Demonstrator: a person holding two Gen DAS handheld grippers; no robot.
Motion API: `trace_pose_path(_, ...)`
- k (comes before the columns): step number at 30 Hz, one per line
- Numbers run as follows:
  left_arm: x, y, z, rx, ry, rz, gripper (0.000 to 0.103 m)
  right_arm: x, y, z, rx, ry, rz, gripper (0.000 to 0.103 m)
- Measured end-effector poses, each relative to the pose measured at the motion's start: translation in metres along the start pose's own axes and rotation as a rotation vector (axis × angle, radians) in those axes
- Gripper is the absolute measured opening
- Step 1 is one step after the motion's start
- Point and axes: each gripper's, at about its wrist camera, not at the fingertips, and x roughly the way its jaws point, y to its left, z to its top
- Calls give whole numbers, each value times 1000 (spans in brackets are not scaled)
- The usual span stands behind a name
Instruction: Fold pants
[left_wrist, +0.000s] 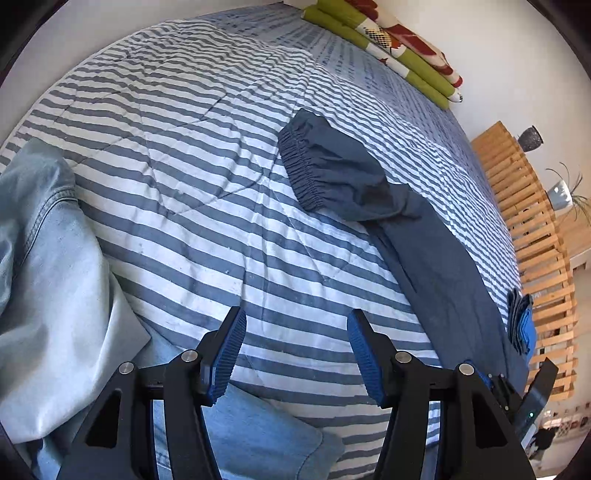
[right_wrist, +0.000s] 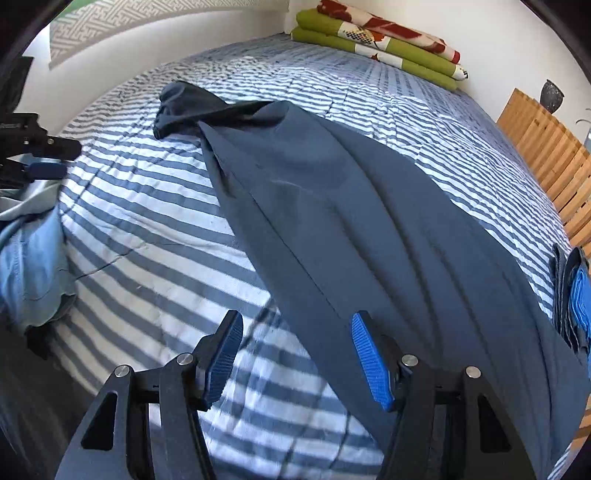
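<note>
Dark navy pants lie on the striped bedspread. Their gathered elastic waistband points toward the middle of the bed, and the legs run to the lower right. My left gripper hangs open over bare bedspread, left of the legs, with nothing between its fingers. In the right wrist view the pants stretch from the crumpled waist end down under my right gripper. That gripper is open. Its right finger is above the leg fabric and its left finger above the bedspread. My left gripper shows at the left edge.
A light blue denim garment is heaped at the bed's left side, also in the right wrist view. Folded green and red blankets lie against the far wall. A small folded stack of clothes sits by the wooden slatted frame.
</note>
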Motion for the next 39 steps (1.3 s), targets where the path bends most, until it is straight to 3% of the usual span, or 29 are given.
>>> trace_pose_path(2,1,5,3,9,-1,10,61,14,-3,5,11,22,-16,51)
trace_pose_path(3,0,7,4,9,-5,14,61,17,-7,5,19,28,1,24)
trace_pose_path(4,-1,9,4,9,-10,14,60,20,-10,6,23,38,13,11)
trace_pose_path(6,-7,11,3,8,-19,6,60,13,-19,2,34,25,41,1)
trace_pose_path(11,-18,10,-14,29,-11,-30,60,-53,-41,-24,82,-86,58,1)
trace_pose_path(13,-18,7,-25,50,6,-33,60,-88,-55,-46,92,-116,77,1)
trace_pose_path(18,-12,-26,-59,158,57,-61,60,-145,-102,-120,157,-127,5,1)
trace_pose_path(23,21,-93,-94,349,130,-46,63,-140,-147,-169,313,-37,-51,1)
trace_pose_path(25,39,-113,-105,361,180,-86,75,-136,-156,-178,357,-17,-26,1)
trace_pose_path(26,51,-122,-110,357,210,-92,76,-135,-157,-182,364,-16,-25,1)
trace_pose_path(28,66,-128,-113,293,209,-99,77,-135,-156,-182,354,-24,-32,1)
trace_pose_path(29,65,-130,-110,259,163,-113,78,-136,-153,-181,344,-30,-35,1)
trace_pose_path(30,65,-131,-107,223,148,-151,76,-136,-150,-179,333,-35,-36,1)
trace_pose_path(31,68,-132,-104,186,155,-193,51,-136,-148,-179,325,-39,-36,1)
trace_pose_path(32,72,-131,-101,146,166,-205,5,-137,-146,-178,317,-42,-36,1)
trace_pose_path(34,71,-130,-96,98,165,-206,1,-139,-144,-179,305,-49,-40,1)
trace_pose_path(37,41,-139,-74,52,89,-272,1,-144,-144,-182,310,-62,-38,1)
trace_pose_path(39,13,-150,-51,8,2,-306,14,-146,-147,-185,320,-65,-41,1)
